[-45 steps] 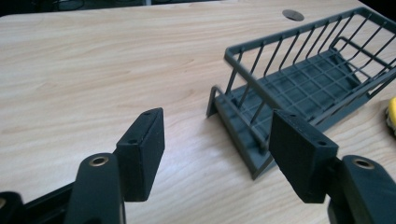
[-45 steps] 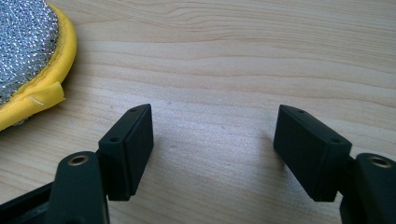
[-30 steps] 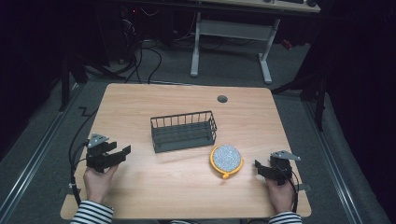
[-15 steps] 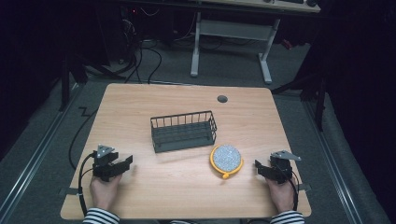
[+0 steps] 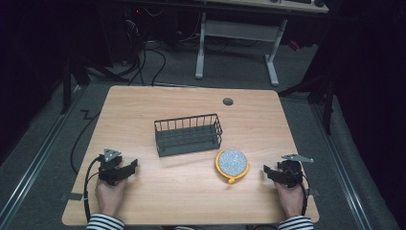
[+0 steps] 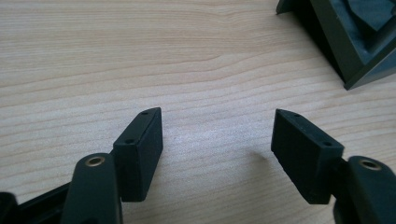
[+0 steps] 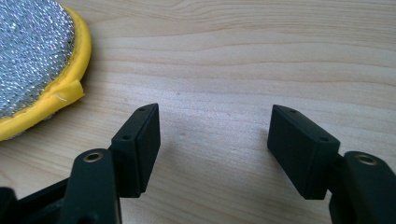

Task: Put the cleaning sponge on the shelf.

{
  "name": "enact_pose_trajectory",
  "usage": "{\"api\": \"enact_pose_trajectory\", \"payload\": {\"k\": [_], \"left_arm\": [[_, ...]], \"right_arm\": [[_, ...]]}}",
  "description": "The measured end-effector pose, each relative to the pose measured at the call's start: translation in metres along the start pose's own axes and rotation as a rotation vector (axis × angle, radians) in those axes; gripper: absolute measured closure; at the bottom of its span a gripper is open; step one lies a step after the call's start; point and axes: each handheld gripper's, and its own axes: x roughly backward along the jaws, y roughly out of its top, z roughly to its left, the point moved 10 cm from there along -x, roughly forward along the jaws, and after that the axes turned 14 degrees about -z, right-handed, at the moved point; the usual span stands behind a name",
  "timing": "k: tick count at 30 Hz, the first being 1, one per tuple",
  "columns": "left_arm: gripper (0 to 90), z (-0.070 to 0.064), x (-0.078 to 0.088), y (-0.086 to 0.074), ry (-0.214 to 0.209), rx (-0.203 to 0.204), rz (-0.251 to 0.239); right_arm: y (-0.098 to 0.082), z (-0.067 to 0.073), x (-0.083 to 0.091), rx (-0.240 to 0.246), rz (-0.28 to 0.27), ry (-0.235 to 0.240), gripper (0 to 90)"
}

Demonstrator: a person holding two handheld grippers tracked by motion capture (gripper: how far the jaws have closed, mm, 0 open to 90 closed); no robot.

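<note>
My left gripper (image 5: 130,165) rests low over the table's front left, held in a hand with a striped sleeve. Its jaws (image 6: 215,116) stand open over bare wood and have just been opening; nothing is between them. My right gripper (image 5: 267,171) sits at the front right, just right of a round silver scouring pad with a yellow rim (image 5: 231,163). Its jaws (image 7: 213,112) are open with nothing between them and have just been closing. The pad (image 7: 32,60) lies to the upper left of them, apart from the fingers. A black wire basket (image 5: 188,134) stands mid-table.
A dark angular shape (image 6: 355,42) sits at the top right of the left gripper view. A round grommet hole (image 5: 228,101) is in the wooden table (image 5: 191,196) near its far edge. Cables and a white desk frame (image 5: 239,33) lie on the floor beyond.
My left hand has dropped lower and come a little toward the table's near edge. The right hand has stayed where it was. Basket and pad have not moved.
</note>
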Motion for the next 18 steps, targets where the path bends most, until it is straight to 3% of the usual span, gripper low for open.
{"api": "enact_pose_trajectory", "payload": {"k": [2, 4, 5, 11, 15, 16, 18], "left_arm": [[31.6, -0.003, -0.001, -0.002, 0.011, -0.050, 0.016], [30.5, -0.004, -0.002, -0.002, 0.021, -0.064, 0.019], [29.7, -0.005, -0.002, -0.002, 0.026, -0.076, 0.024], [29.5, -0.006, -0.002, -0.002, 0.024, -0.072, 0.025], [28.9, -0.006, -0.002, -0.003, 0.019, -0.073, 0.026], [28.7, -0.006, -0.002, -0.002, 0.019, -0.071, 0.024], [28.7, -0.006, -0.002, -0.002, 0.019, -0.070, 0.024]], "right_arm": [[0.003, 0.001, 0.003, -0.006, -0.003, 0.012, 38.5], [0.006, 0.003, 0.004, -0.004, -0.006, 0.024, 39.3], [0.015, 0.009, 0.007, -0.002, -0.031, 0.064, 43.7], [0.034, 0.027, 0.009, 0.019, -0.047, 0.130, 44.3], [0.044, 0.044, 0.004, 0.045, -0.019, 0.177, 44.3], [0.046, 0.054, 0.001, 0.046, 0.007, 0.208, 44.1], [0.047, 0.058, -0.001, 0.048, 0.014, 0.218, 43.9]]}}
